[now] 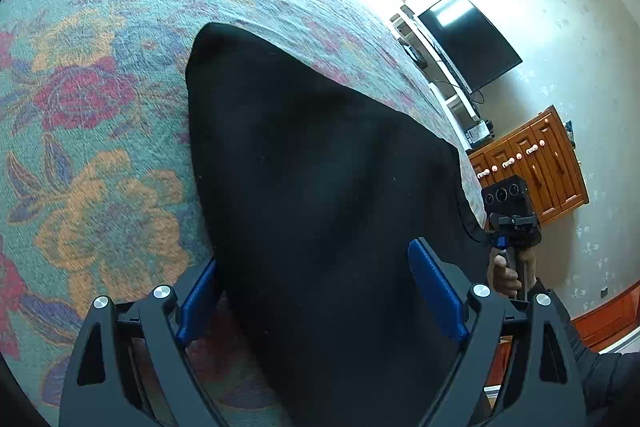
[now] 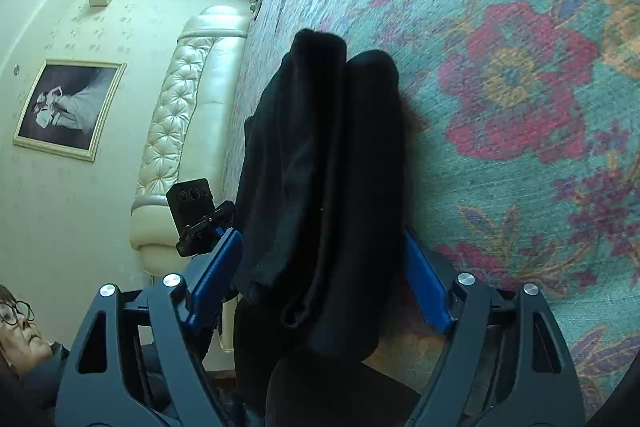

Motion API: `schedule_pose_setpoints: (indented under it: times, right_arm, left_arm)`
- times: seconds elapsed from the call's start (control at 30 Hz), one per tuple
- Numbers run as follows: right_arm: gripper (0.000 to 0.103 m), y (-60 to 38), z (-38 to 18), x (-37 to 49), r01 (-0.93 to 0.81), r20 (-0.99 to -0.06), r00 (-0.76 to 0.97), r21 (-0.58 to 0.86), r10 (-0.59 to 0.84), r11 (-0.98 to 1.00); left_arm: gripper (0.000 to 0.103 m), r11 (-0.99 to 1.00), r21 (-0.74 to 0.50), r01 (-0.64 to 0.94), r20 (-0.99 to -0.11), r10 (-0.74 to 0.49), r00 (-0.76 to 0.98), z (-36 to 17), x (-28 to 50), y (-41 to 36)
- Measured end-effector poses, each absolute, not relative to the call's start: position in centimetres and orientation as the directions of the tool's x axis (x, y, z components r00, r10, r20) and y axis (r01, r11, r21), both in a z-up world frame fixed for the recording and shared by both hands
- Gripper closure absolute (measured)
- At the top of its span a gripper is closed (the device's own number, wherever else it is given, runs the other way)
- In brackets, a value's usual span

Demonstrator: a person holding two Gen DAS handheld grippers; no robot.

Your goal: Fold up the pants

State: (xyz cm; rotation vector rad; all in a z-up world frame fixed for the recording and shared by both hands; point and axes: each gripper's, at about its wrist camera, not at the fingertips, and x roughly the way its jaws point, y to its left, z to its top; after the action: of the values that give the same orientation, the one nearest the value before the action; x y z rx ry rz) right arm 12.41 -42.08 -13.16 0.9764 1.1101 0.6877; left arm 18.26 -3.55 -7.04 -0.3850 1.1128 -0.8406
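Black pants folded on the flowery bed cover, hanging over its edge. Both left gripper and right gripper spread wide, holding nothing. Could slide off or flop open if bumped by a finger.

Left wrist cam: sits behind left gripper, looks fwd and down along its fingers, close over black pants on floral bedspread; TV wall at far right.
Right wrist cam: behind right gripper, same fwd-down angle, close over pants; headboard wall at left.
Shared: pants, bedspread; each cam catches the other gripper at its edge.
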Motion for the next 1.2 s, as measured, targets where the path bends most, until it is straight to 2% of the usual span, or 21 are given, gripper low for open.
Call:
schedule_pose_setpoints:
  times: [0.17,0.3,0.37,0.4,0.43,0.47,0.53,0.57,0.67,0.8,1.2]
  right_arm:
    - [0.021,-40.2,-13.1,13.5,0.021,-0.429,0.299,0.896,0.853,0.443]
    - [0.022,-39.7,-13.0,14.6,0.041,-0.426,0.317,0.899,0.847,0.436]
    - [0.037,-39.2,-13.0,14.8,0.036,-0.458,0.311,0.881,0.833,0.472]
    - [0.056,-39.2,-13.3,14.9,0.047,-0.481,0.304,0.870,0.822,0.491]
    - [0.063,-39.2,-13.6,14.9,0.059,-0.477,0.305,0.873,0.824,0.483]
    - [0.065,-39.2,-13.6,14.9,0.054,-0.466,0.314,0.879,0.827,0.474]
    - [0.068,-39.1,-13.4,14.6,0.036,-0.469,0.328,0.873,0.820,0.486]
    - [0.068,-39.0,-13.2,14.5,0.033,-0.468,0.337,0.873,0.817,0.487]
    - [0.070,-38.1,-12.2,14.7,0.011,-0.459,0.358,0.873,0.813,0.487]
    - [0.071,-36.7,-11.0,15.8,-0.023,-0.447,0.363,0.873,0.818,0.487]
    - [0.071,-27.5,-12.2,24.6,-0.085,-0.411,0.258,0.892,0.874,0.445]
  left_arm:
    - [0.014,0.620,-0.684,0.384,-0.594,-0.779,0.200,-7.6,18.5,-3.9]
    - [0.014,0.575,-0.762,0.297,-0.541,-0.818,0.197,-8.1,19.9,-3.3]
    - [0.014,0.547,-0.796,0.258,-0.510,-0.836,0.201,-8.3,20.6,-3.1]
    - [0.014,0.541,-0.803,0.249,-0.503,-0.840,0.202,-8.4,20.8,-3.1]
    - [0.014,0.536,-0.807,0.248,-0.499,-0.843,0.202,-8.4,20.8,-3.2]
    - [0.024,0.539,-0.802,0.256,-0.501,-0.841,0.203,-8.3,20.8,-3.4]
    - [0.054,0.581,-0.770,0.263,-0.541,-0.814,0.212,-8.2,20.9,-3.7]
    - [0.065,0.595,-0.764,0.250,-0.555,-0.804,0.216,-8.3,21.1,-3.4]
    - [0.077,0.573,-0.789,0.220,-0.532,-0.817,0.221,-8.4,21.1,-2.4]
    - [0.079,0.632,-0.725,0.275,-0.572,-0.774,0.271,-6.7,20.6,-1.6]
    - [0.078,0.682,-0.711,0.169,-0.591,-0.710,0.383,-6.6,23.2,8.9]
